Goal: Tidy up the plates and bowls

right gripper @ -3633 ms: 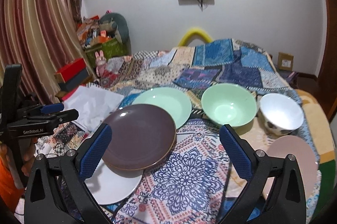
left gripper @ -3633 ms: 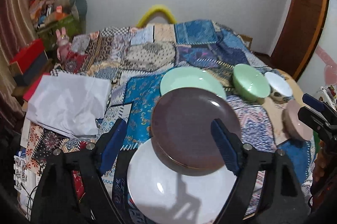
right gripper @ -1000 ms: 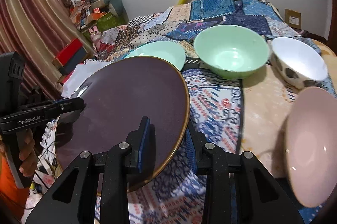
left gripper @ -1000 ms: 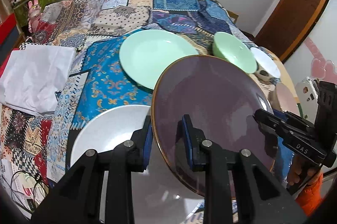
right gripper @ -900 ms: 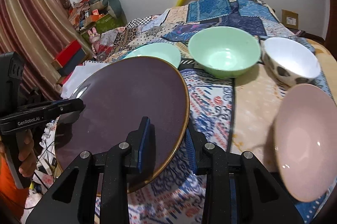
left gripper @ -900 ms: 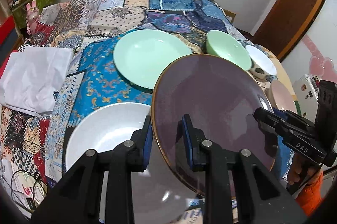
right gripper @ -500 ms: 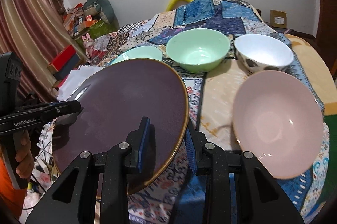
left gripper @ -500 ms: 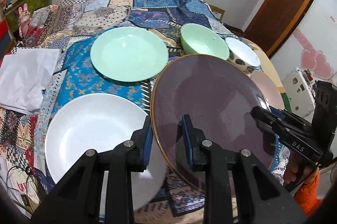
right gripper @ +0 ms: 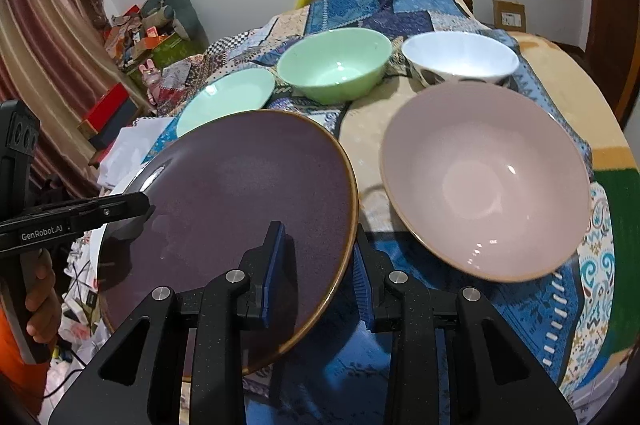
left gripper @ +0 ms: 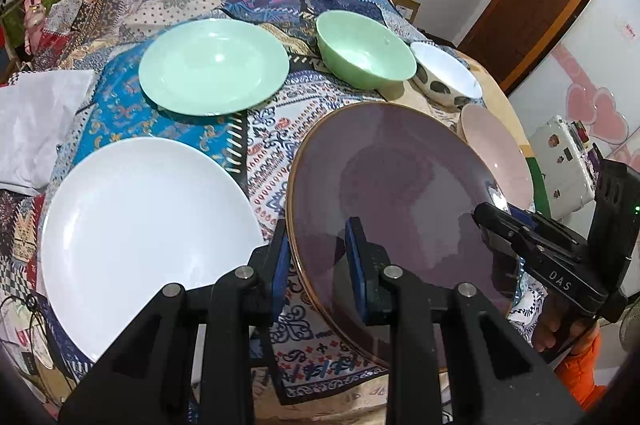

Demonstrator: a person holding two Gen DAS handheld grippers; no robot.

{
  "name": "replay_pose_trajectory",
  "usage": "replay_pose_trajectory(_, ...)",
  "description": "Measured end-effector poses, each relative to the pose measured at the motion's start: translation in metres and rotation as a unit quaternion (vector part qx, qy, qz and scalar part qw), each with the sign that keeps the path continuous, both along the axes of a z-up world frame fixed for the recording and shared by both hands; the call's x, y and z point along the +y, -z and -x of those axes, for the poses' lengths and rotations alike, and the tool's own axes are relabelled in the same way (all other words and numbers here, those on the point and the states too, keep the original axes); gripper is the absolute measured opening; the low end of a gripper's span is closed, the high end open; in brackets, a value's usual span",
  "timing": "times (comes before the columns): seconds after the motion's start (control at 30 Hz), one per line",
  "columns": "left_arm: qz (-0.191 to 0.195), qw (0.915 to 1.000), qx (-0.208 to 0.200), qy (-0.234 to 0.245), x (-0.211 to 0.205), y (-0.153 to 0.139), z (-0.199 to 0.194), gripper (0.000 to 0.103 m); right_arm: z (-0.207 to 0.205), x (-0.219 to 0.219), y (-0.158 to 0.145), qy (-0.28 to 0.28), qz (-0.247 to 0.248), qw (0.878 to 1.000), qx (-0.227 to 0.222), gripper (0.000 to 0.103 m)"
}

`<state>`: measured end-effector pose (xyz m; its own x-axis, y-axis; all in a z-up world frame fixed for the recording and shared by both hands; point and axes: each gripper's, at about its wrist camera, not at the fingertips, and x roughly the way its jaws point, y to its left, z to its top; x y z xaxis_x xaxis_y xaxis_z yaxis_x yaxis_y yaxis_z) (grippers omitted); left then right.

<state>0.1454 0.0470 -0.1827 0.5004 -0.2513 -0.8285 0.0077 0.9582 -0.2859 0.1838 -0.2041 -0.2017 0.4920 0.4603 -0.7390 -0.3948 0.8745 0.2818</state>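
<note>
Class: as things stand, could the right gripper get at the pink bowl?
Probably not yet. The right gripper is shut on the purple plate, shared with the left gripper. The pink bowl sits unobstructed just beside it, but the plate must be released first.

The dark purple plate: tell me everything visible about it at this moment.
The dark purple plate is round and shallow, matte like glazed ceramic, with a thin golden-brown rim. It is held tilted above the patterned cloth, clamped at opposite edges by the left hand-held gripper and the right hand-held gripper. It looks empty, with the pink bowl beside it.
</note>
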Motion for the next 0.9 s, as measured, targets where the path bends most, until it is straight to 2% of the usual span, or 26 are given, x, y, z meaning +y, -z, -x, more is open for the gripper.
replay_pose_trajectory(0.43, 0.003, 0.9994, 0.034, 0.007, -0.007, 0.030, -0.014, 0.027, -0.001, -0.007, 0.023, 0.016, 0.010, 0.999, 0.028, 0.029)
replay_pose_trajectory(0.9, -0.004, 0.9985, 0.055, 0.009, -0.013, 0.050, -0.024, 0.027, -0.005, -0.009, 0.030, 0.031, 0.024, 0.999, 0.022, 0.029)
